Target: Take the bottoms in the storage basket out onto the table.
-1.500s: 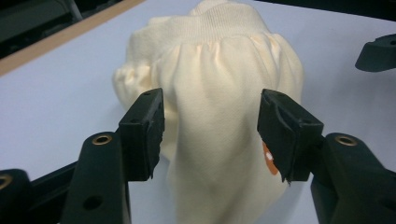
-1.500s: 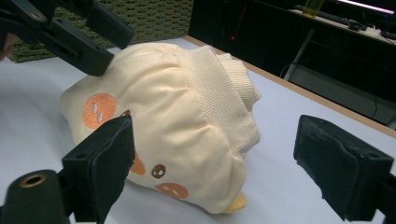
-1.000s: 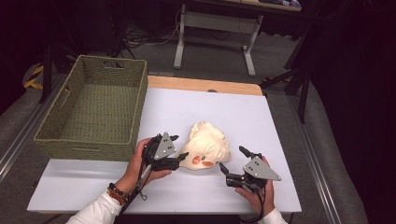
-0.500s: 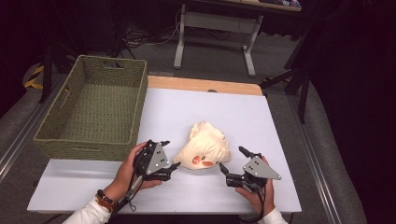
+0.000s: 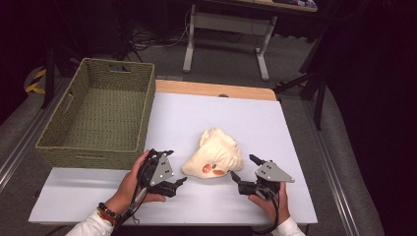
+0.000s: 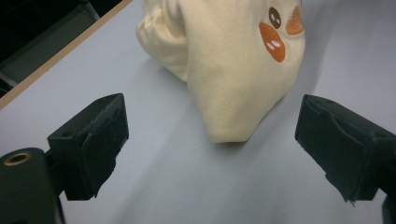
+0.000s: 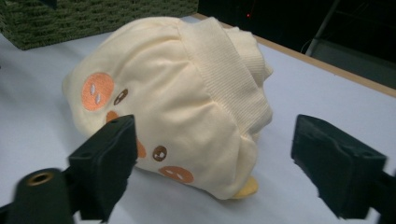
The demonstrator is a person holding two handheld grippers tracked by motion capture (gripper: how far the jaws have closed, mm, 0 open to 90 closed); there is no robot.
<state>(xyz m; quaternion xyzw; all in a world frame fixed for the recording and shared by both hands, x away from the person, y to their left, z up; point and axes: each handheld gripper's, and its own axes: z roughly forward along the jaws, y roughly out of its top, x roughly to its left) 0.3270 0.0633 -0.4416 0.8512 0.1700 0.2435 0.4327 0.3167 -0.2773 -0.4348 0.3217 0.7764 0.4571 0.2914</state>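
basket: green woven rectangular basket (image 5: 96, 118) sits at the tabletop's far-left corner, overhanging the left edge; inside shows bare weave; cut-out handle in the far wall
tabletop: white tabletop (image 5: 275, 128) with a wooden strip along the far edge
garment: cream fabric garment with orange and brown embroidered spots and a ribbed band (image 5: 215, 155), bunched in a heap near the middle of the front half, closer to the front edge; clear of the basket
garment vs left jaws: left gripper (image 5: 178, 184) sits just beside the heap's near-left corner; in the left gripper view a folded corner of the garment (image 6: 233, 79) points into the gap between the jaws, lying on the table; pads (image 6: 105, 140) not pressing on it
garment vs right jaws: right gripper (image 5: 243, 173) just beside the heap's right side; in the right gripper view the garment (image 7: 177, 107) lies ahead of the jaws, partly behind the left one; no contact seen
left jaws: spread wide, have just been opening; cloth tip between them, not pinched
right jaws: spread wide, nothing held
left hand: left hand (image 5: 130, 184) near the front edge, wrapped round the gripper body, jaws pointing right toward the garment; white sleeve, beaded bracelet at the wrist
right hand: right hand (image 5: 268, 199) near the front edge, right of centre; jaws pointing left and away, toward the garment
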